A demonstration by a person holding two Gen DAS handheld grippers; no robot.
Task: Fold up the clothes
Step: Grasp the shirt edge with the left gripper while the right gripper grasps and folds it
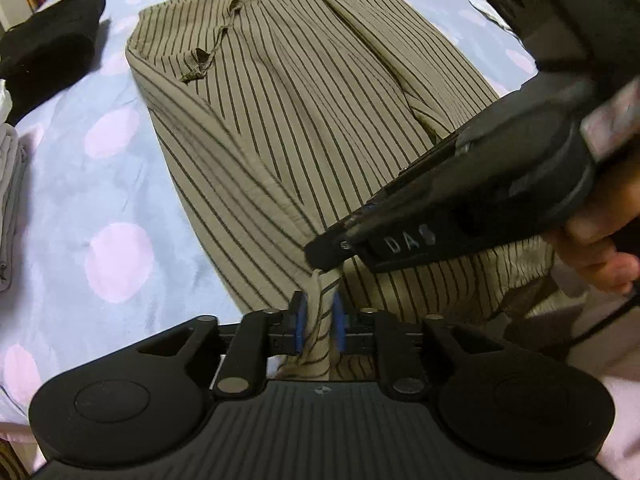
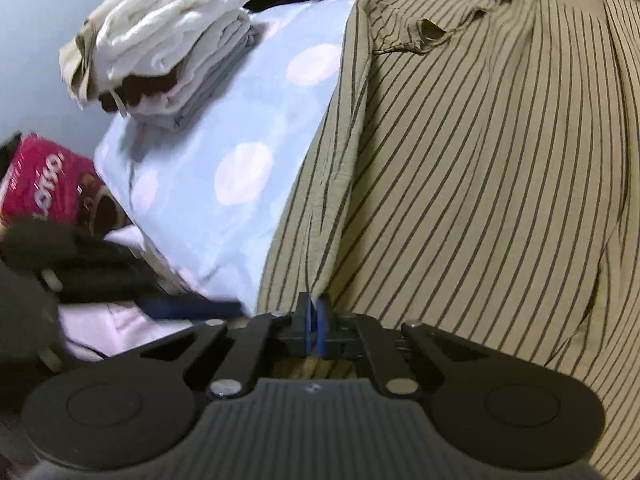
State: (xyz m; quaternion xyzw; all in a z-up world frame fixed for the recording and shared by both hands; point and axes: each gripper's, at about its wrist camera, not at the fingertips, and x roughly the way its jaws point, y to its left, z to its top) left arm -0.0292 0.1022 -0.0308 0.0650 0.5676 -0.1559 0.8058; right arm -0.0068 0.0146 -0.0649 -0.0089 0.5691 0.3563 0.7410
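An olive shirt with dark stripes [image 1: 288, 112] lies spread on the bed, sleeves folded in over the body, collar end far from me. My left gripper [image 1: 319, 322] is shut on a bunched bit of its near hem, cloth between the blue pads. My right gripper comes in from the right in the left wrist view [image 1: 320, 260] and pinches the hem just above the left one. In the right wrist view the shirt [image 2: 480, 160] fills the right side and my right gripper [image 2: 314, 320] is shut on its near edge.
A light-blue bedsheet with pink dots [image 1: 100, 200] covers the bed. A black garment [image 1: 52, 48] and folded grey cloth [image 1: 12, 200] lie at the left. A stack of folded white and grey clothes [image 2: 172, 48] sits nearby; a red box [image 2: 44, 184] stands off the bed.
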